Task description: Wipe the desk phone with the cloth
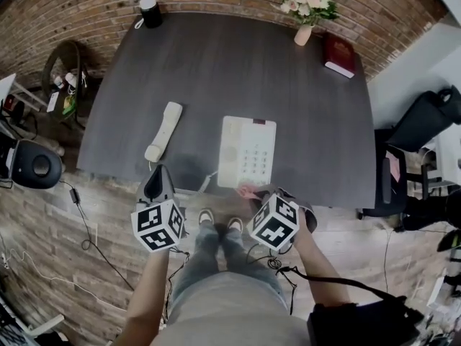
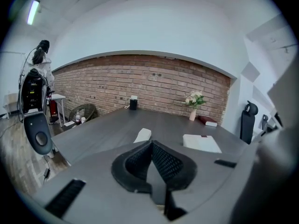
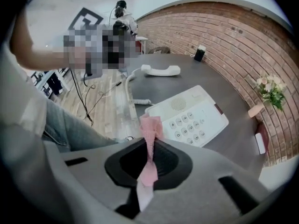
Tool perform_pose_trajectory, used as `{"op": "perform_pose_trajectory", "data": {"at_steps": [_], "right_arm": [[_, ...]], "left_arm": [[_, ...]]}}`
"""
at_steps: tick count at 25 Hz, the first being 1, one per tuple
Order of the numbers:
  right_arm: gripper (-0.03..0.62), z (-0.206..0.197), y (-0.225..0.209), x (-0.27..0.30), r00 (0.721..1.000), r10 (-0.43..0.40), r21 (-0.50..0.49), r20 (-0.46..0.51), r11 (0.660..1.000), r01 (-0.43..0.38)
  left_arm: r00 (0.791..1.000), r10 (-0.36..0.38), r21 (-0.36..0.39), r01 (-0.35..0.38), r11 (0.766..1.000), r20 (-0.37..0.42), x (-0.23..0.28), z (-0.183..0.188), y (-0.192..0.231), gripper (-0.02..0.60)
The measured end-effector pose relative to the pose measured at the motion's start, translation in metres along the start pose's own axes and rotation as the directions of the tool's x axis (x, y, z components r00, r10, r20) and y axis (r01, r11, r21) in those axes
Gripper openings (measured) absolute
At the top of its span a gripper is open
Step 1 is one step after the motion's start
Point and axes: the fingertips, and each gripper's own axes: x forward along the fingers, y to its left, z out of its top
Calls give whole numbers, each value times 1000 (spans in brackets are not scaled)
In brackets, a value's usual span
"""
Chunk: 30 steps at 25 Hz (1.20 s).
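The dark worktop (image 1: 216,71) is the biggest thing in front of you. You hold both arms low and bent, close to your body, with both claws pointing at its near edge.

Your left arm (image 1: 148,294) holds the left claw (image 1: 159,173) just off the near edge, toward the left side. Its jaws are pressed together and there is nothing between them.

Your right arm (image 1: 317,265) holds the right claw (image 1: 259,193) at the near edge, just in front of the phone. Its jaws pinch one pink cloth (image 3: 150,134). The cloth sticks up out of the tips in a little bunch.

One white desk phone (image 1: 247,152) lies flat near the middle of the near edge. Its one handset (image 1: 164,131) is off it. The handset lies by itself on the worktop, to the left.

One red book (image 1: 338,55) lies in the far right corner. One small vase (image 1: 303,34) stands at the far edge beside the book, with pink flowers (image 1: 306,2) in it. One black pot (image 1: 150,11) stands at the far edge toward the left corner.
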Motion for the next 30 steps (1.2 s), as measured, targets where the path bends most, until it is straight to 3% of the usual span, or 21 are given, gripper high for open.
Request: {"op": "perform_pose_trajectory", "data": {"at_steps": [3,6,9,12,14,20,26,28,30], "right_arm": [[17,12,-19,-21,997,-28,47,66,999,25],[17,25,-47,-43,983,-111,105,147,990,96],[17,39,-78,-69,949,-213,171,234,970,175],[17,51,-104,-97,895,-316,245,316,938,245],[17,60,-123,-117,837,-393,310,380,907,286],[17,72,-166,-176,627,-603,474,492,790,388],[17,57,-194,-231,374,-781,637,501,625,452],[17,49,-199,-240,325,-811,679,485,584,444],[17,43,-202,-244,294,-830,715,474,558,420]], "left_arm": [[999,-12,-14,13,1000,42,3,22,-7,5],[995,-36,-7,37,999,97,5,50,-17,5],[986,-68,19,66,998,153,9,82,-30,5],[975,-104,44,97,994,197,11,111,-45,5],[965,-133,68,120,990,226,15,130,-58,5],[935,-223,125,195,973,277,20,176,-97,5],[913,-273,135,242,961,305,19,199,-123,5],[910,-278,144,244,959,308,19,199,-129,5],[909,-284,151,249,957,306,20,196,-134,5]]}}
